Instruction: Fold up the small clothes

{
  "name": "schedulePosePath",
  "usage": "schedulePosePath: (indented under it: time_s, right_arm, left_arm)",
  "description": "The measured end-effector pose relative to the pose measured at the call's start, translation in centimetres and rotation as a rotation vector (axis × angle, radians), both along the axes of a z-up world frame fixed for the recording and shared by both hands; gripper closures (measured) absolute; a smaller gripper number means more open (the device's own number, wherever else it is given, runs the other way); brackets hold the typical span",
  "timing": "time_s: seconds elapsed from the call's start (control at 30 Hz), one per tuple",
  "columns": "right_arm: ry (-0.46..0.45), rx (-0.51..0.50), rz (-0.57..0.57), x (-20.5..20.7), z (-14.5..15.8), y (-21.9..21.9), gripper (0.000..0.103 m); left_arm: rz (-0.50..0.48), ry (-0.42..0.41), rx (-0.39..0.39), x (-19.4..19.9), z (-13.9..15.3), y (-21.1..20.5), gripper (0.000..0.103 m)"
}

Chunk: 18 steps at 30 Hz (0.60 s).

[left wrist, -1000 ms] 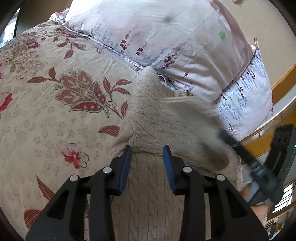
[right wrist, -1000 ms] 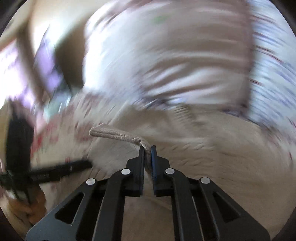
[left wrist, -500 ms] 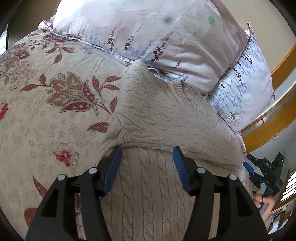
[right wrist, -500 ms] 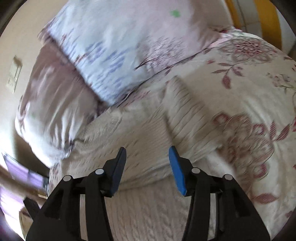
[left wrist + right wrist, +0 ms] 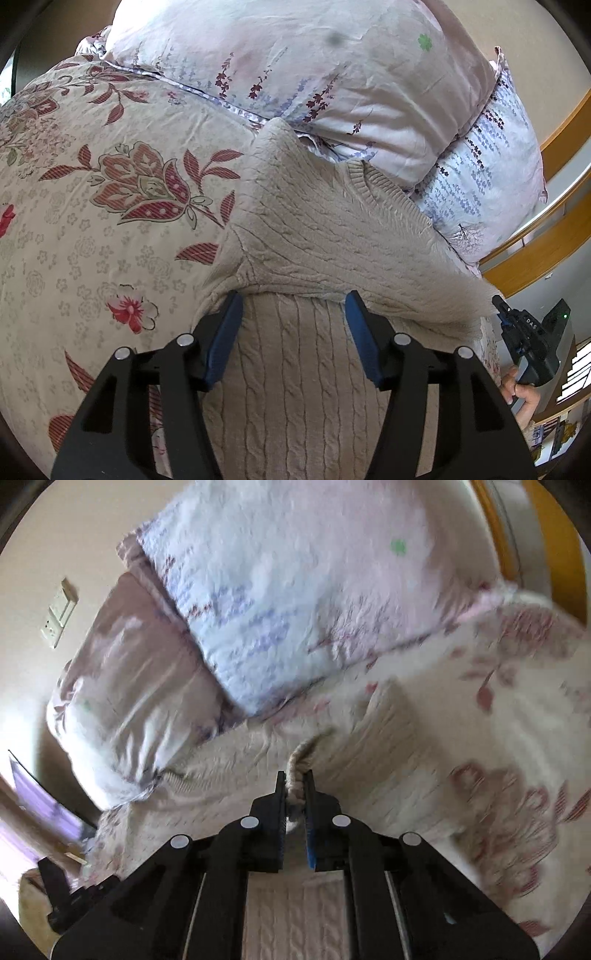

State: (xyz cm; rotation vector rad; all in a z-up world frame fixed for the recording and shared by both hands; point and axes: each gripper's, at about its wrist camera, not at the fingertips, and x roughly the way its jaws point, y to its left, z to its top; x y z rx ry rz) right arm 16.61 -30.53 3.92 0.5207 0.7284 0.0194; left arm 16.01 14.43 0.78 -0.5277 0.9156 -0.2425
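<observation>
In the left wrist view, the left gripper (image 5: 293, 325) stands wide open over the beige cable-knit sweater (image 5: 332, 236), its blue-padded fingers (image 5: 225, 332) spread to either side of the knit and gripping nothing, though they lie low against the fabric. The sweater rests on the floral bedspread (image 5: 92, 221) with one flap folded across its body, its upper edge touching the pale flowered pillows (image 5: 332, 74); at the far right edge the right gripper (image 5: 532, 339) shows beside the wooden bed rail (image 5: 546, 243). In the right wrist view (blurred by motion) the right gripper (image 5: 294, 786) is clenched on a bunched edge of the sweater (image 5: 388, 731), the knit squeezed between its nearly closed fingers (image 5: 280, 805)
</observation>
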Motion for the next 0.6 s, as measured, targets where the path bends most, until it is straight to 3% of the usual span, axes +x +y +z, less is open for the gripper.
schedulePosePath:
  time_s: [0.07,0.13,0.2,0.37,0.6]
  right_arm:
    - [0.133,-0.031,-0.018,1.2,-2.1,-0.2,0.094]
    - [0.202,-0.024,-0.004,1.7,-3.8,-0.2,0.094]
    - [0.185,-0.026,-0.003,0.9,-3.1,-0.2,0.092]
    - [0.147,0.039,0.064,-2.3,-1.1,-1.5,0.059]
    - [0.175,0.122,0.124,-8.9,-1.0,-4.5,0.056]
  left_arm:
    - [-0.002,-0.002,0.007,0.0,0.0,0.0,0.045]
    - [-0.011,-0.003,0.019,-0.1,0.0,-0.1,0.045]
    - [-0.020,-0.001,0.020,-0.5,0.2,-0.1,0.045]
    - [-0.052,-0.038,-0.020,-3.3,1.1,1.2,0.043]
    - [-0.060,-0.046,-0.030,-8.1,1.0,4.1,0.040]
